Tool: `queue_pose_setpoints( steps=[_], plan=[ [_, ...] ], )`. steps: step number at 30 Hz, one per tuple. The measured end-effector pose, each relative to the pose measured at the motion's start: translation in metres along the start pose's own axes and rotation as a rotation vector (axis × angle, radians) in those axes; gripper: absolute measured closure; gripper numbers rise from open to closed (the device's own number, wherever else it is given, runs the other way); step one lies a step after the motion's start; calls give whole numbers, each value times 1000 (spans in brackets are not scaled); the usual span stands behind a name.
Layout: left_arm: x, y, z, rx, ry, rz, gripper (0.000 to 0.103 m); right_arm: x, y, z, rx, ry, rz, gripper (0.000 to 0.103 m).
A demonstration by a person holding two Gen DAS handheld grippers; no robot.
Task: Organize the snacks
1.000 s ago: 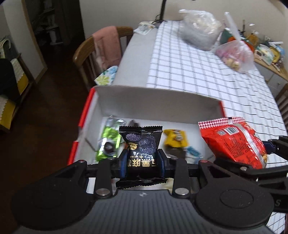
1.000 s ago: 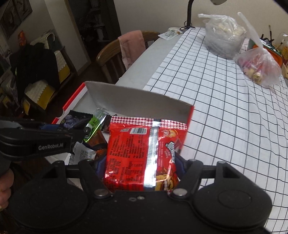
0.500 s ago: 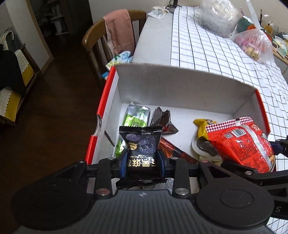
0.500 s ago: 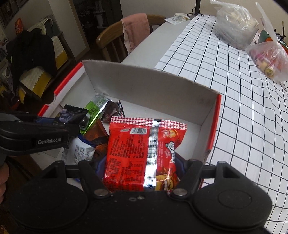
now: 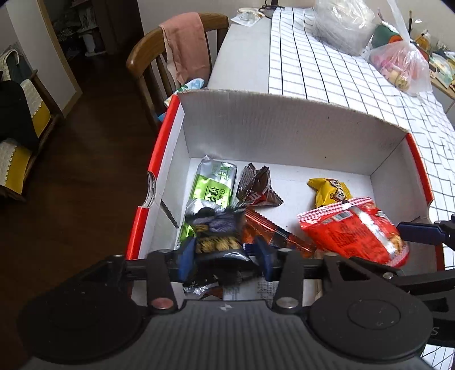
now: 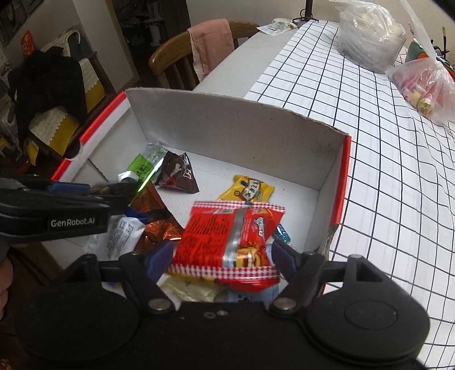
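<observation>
A white cardboard box (image 5: 284,113) with a red rim lies open under both grippers. My left gripper (image 5: 226,254) hangs over its near left part with its jaws opening. A black snack packet (image 5: 219,236) is blurred and tipping forward between them, loose of the pads. My right gripper (image 6: 221,256) is over the box's near right, jaws opening too. A red snack packet (image 6: 230,236) sits blurred between its pads, slipping down free. The red packet (image 5: 352,230) also shows in the left wrist view.
In the box lie a green packet (image 5: 216,185), a brown packet (image 5: 256,187), a yellow packet (image 5: 330,190) and an orange wrapper (image 5: 270,230). Beyond are a checked tablecloth (image 6: 369,142), two plastic bags (image 5: 341,25) (image 5: 403,65) and a chair with a pink cloth (image 5: 184,48).
Both grippers came down over the box. Their jaws have spread; the black packet and the red packet, held upright before, now tip and slide out of the grip.
</observation>
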State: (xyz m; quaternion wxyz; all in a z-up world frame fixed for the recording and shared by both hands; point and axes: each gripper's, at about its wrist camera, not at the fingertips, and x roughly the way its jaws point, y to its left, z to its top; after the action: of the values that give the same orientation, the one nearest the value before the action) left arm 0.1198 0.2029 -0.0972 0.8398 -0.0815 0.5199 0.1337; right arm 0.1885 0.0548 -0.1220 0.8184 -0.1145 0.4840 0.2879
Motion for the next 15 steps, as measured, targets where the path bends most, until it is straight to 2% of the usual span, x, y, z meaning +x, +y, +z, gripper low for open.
queue_pose_setpoints(
  steps=[1, 4, 7, 9, 13, 15],
  plan=[
    [-2, 0, 0, -1, -7, -3, 48, -3, 0, -1, 2, -8, 3, 25],
    [-10, -1, -2, 1, -25, -13, 48, -15, -3, -4, 17, -36, 21, 21],
    [-22, -2, -4, 10, -58, -27, 41, -32, -6, -6, 27, -74, 31, 19],
    [-31, -3, -6, 10, -80, -39, 40, -44, -7, -8, 36, -112, 33, 12],
    [-51, -6, -11, 22, -121, -61, 38, -68, -12, -12, 50, -178, 37, 9],
    [-62, -8, -14, 28, -145, -70, 34, -78, -15, -14, 60, -204, 42, 8]
  ],
)
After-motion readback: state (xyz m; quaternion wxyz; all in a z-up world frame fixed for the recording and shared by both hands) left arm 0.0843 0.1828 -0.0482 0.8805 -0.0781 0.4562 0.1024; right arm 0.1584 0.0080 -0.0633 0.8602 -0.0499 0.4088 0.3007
